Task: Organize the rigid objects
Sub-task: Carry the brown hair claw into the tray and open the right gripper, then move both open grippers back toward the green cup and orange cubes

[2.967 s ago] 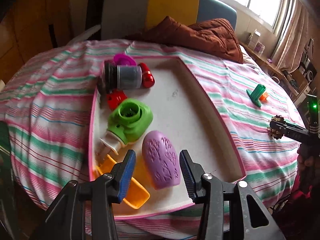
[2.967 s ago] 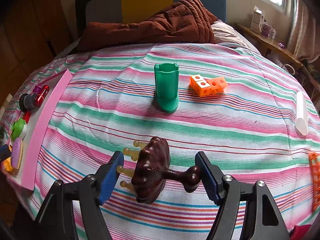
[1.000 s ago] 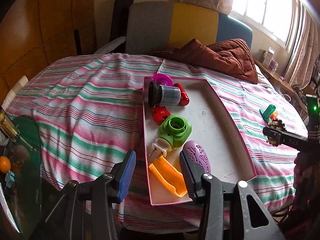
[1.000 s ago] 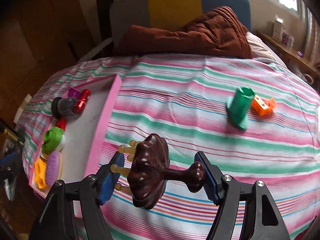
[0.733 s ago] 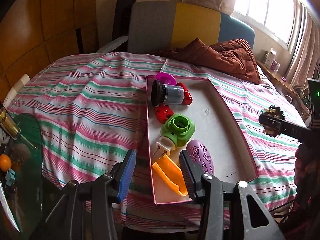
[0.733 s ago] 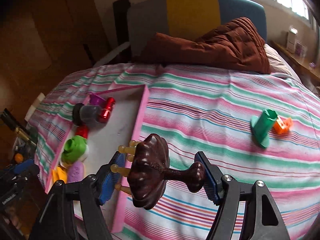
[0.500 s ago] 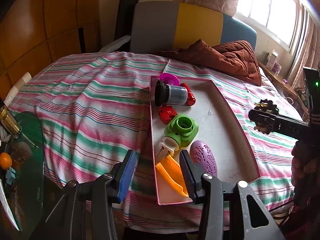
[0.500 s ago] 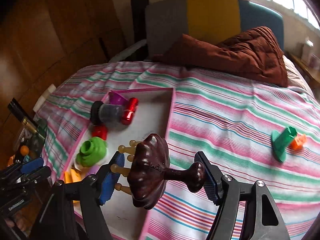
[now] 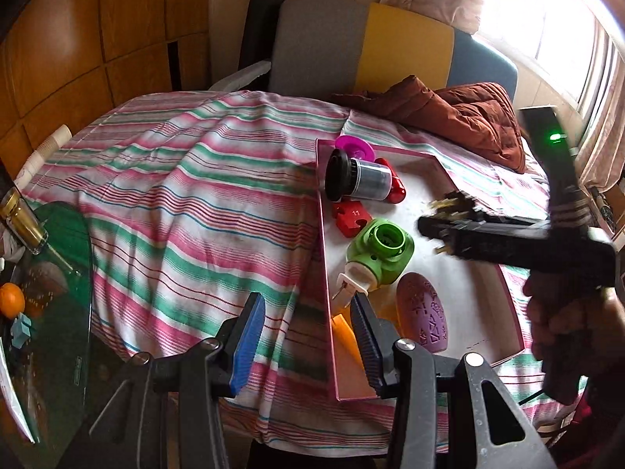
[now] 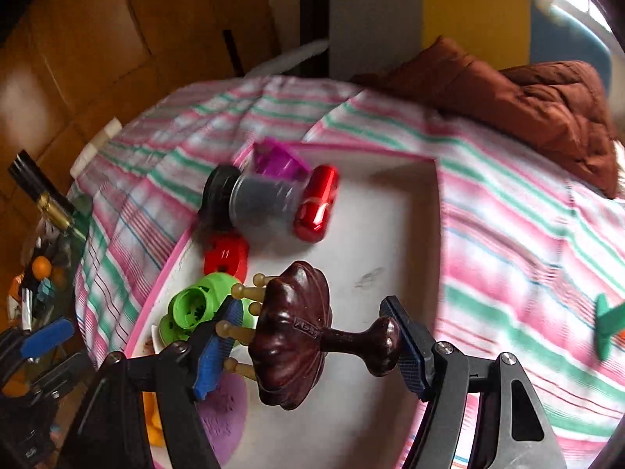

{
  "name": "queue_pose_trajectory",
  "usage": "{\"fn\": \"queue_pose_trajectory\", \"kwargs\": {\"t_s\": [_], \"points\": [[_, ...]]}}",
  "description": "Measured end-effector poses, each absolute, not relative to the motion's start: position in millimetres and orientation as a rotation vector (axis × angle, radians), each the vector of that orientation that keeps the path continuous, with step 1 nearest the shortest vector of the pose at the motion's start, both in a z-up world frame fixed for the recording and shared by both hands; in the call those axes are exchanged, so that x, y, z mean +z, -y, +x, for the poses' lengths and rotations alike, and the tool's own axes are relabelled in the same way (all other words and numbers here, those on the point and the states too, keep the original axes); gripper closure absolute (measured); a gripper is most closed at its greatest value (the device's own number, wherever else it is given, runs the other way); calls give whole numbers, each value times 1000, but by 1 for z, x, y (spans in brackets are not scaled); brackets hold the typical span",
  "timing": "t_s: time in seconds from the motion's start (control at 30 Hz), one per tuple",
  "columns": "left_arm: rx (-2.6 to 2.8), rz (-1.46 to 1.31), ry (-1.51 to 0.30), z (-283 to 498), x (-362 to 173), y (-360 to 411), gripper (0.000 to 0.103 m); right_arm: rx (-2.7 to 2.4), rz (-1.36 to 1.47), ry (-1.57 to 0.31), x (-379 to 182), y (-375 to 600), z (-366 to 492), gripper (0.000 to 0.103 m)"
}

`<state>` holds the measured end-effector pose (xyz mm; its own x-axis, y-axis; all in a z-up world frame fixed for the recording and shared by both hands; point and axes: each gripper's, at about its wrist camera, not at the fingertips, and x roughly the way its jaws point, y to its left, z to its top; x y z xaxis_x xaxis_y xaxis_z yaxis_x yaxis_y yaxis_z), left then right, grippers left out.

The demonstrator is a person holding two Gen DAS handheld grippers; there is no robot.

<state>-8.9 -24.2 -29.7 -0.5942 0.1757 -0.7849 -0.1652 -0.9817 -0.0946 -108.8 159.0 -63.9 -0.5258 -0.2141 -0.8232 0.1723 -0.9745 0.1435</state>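
My right gripper (image 10: 312,338) is shut on a dark brown wooden massager (image 10: 297,336) with pale pegs and holds it above the white floor of the pink-rimmed tray (image 10: 390,234). That gripper shows in the left wrist view (image 9: 449,226) over the tray (image 9: 324,273). In the tray lie a green holder (image 9: 381,248), a purple oval brush (image 9: 422,316), an orange scoop (image 9: 345,336), a red piece (image 9: 351,219), a black-capped jar (image 9: 357,179), a red cylinder (image 10: 316,203) and a magenta lid (image 9: 351,148). My left gripper (image 9: 306,336) is open and empty at the tray's near left rim.
The tray sits on a striped bedspread (image 9: 187,203). A brown quilt (image 9: 461,117) lies at the back. A green stand (image 10: 607,324) lies on the bed at right. A glass table (image 9: 43,281) with a bottle and an orange stands at left.
My right gripper has swung left with the massager, from over the bedspread to over the tray. My left gripper has drawn back and to the left of the tray.
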Motion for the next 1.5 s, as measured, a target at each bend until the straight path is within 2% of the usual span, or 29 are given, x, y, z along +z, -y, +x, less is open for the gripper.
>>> {"fn": "queue_pose_trajectory", "kwargs": {"t_s": [0.37, 0.87, 1.5], "points": [[2658, -1314, 35, -10, -30, 29, 57, -2535, 1382, 202, -68, -161, -109, 28], [2667, -1279, 29, -3, -20, 26, 57, -2604, 1275, 223, -37, -168, -89, 26], [2653, -1233, -35, 1, -10, 10, 57, -2779, 1197, 318, -12, -246, -42, 26]]}}
